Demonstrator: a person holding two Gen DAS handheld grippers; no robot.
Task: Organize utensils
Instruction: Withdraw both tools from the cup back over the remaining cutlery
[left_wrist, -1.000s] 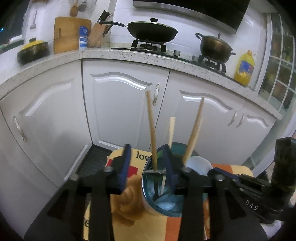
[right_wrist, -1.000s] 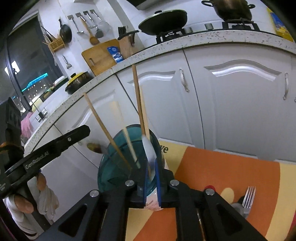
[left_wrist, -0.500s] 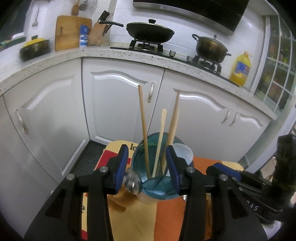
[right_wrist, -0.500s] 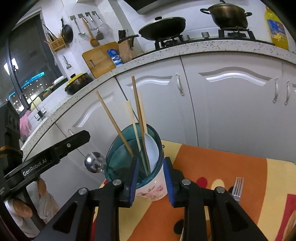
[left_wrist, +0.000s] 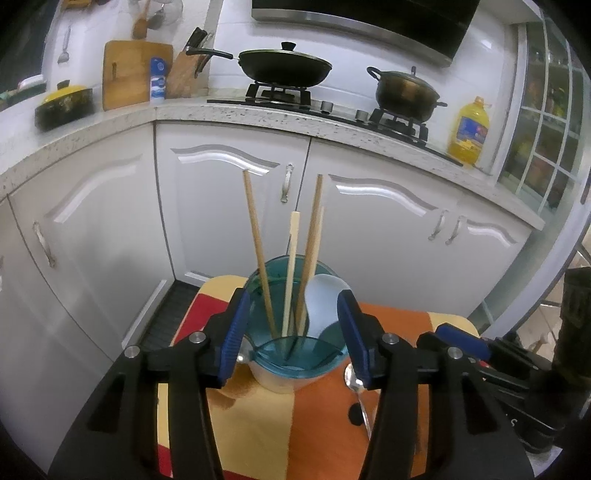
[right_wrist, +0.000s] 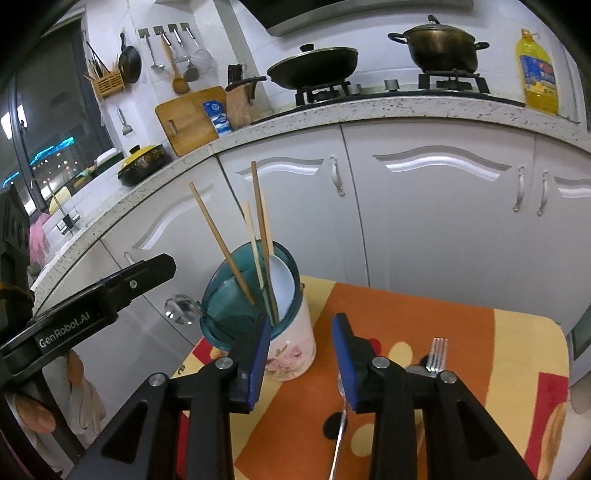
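Observation:
A white floral utensil holder (left_wrist: 284, 384) (right_wrist: 295, 343) with a teal rim stands on the patterned tablecloth (right_wrist: 443, 332). Several wooden chopsticks (left_wrist: 258, 251) (right_wrist: 221, 236) and a white spoon (left_wrist: 323, 299) (right_wrist: 282, 284) stand in it. My left gripper (left_wrist: 293, 336) frames the holder just short of it, its jaws opening, pads not pressing. My right gripper (right_wrist: 301, 354) is near the holder's right side, its jaws opening with nothing between them. A metal spoon (right_wrist: 341, 424) (left_wrist: 354, 376) and a fork (right_wrist: 436, 354) lie on the cloth.
A shiny round metal piece (right_wrist: 181, 308) sticks out at the holder's left. White cabinet doors (left_wrist: 229, 206) stand close behind the small table. Above them the counter (left_wrist: 332, 129) carries a wok, a pot and an oil bottle (left_wrist: 469, 129). A finger of the left gripper (right_wrist: 147, 269) reaches in from the left.
The right gripper let go of the white spoon, which now stands in the holder, and drew back. The left gripper also pulled back and its jaws widened.

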